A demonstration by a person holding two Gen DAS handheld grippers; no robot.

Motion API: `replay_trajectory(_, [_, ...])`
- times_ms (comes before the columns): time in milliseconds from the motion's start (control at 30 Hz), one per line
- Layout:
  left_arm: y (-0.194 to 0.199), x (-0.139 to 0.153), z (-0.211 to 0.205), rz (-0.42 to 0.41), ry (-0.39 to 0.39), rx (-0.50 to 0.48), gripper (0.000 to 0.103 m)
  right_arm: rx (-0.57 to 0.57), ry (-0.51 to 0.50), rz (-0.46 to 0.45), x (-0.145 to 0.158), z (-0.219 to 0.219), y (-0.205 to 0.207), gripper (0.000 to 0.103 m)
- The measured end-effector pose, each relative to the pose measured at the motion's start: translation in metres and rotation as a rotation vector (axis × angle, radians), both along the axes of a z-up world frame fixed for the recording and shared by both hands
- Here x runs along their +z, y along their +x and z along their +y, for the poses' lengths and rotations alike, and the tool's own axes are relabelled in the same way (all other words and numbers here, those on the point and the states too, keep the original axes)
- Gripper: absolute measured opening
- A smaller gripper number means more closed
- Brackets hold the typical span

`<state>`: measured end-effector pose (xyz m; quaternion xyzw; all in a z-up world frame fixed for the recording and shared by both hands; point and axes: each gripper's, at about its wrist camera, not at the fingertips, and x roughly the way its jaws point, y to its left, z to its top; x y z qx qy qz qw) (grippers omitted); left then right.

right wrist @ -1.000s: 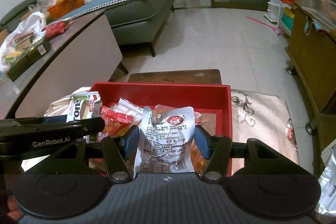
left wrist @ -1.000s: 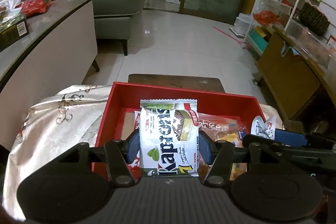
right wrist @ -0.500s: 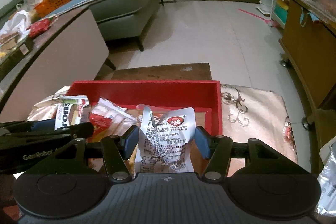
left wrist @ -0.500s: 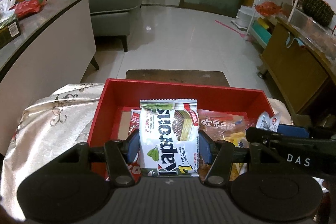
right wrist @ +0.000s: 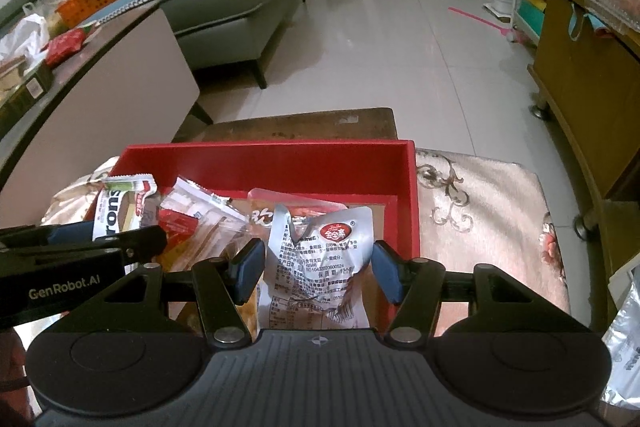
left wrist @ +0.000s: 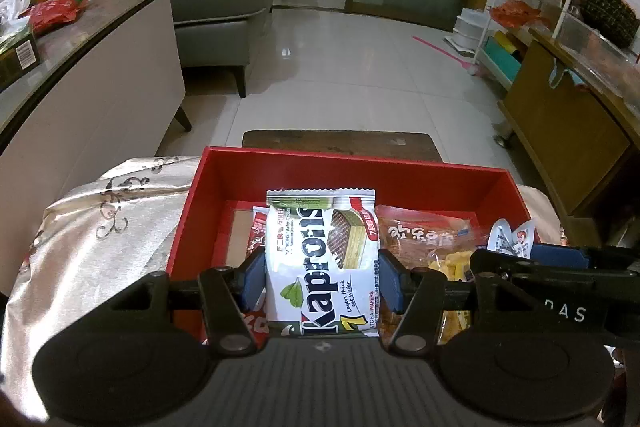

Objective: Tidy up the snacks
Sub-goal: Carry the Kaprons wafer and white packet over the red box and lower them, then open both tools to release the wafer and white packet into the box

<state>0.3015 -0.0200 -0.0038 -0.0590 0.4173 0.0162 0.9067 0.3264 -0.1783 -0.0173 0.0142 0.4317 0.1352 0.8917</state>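
My left gripper (left wrist: pixel 322 275) is shut on a white Kaprons wafer pack (left wrist: pixel 322 251), held upright over the red box (left wrist: pixel 352 169). My right gripper (right wrist: pixel 316 267) is shut on a silver foil snack pouch (right wrist: pixel 320 267), held over the right half of the same red box (right wrist: pixel 272 157). Several snack packs lie in the box, among them an orange pack (left wrist: pixel 424 239) and red-and-white packs (right wrist: pixel 196 219). Each gripper shows at the edge of the other's view: the right one (left wrist: pixel 560 287) and the left one (right wrist: pixel 76 259).
The box sits on a table with a silver patterned cloth (left wrist: pixel 100 227). A dark wooden stool (left wrist: pixel 340 143) stands just beyond it. A beige counter (left wrist: pixel 100 75) is on the left, a wooden cabinet (left wrist: pixel 568 131) on the right, a grey sofa (left wrist: pixel 224 7) behind.
Both grippers have kept their packs and moved slightly forward and down over the red box; the box looks a little nearer and lower in both views.
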Motion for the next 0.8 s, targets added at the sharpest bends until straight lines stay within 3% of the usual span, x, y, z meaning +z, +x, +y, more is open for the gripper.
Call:
replay_trajectory(300, [0.0028,-0.0013,-0.0034,0.003,0.017,-0.006,0.053,-0.014,-0.005,0.004,-0.0031,-0.0036,0.0014,0.070])
replay_trajectory(800, [0.0006,0.0011,-0.0032,-0.012,0.034,-0.004,0.072,-0.018,-0.020,0.019,-0.0067,-0.0037,0.0019,0.078])
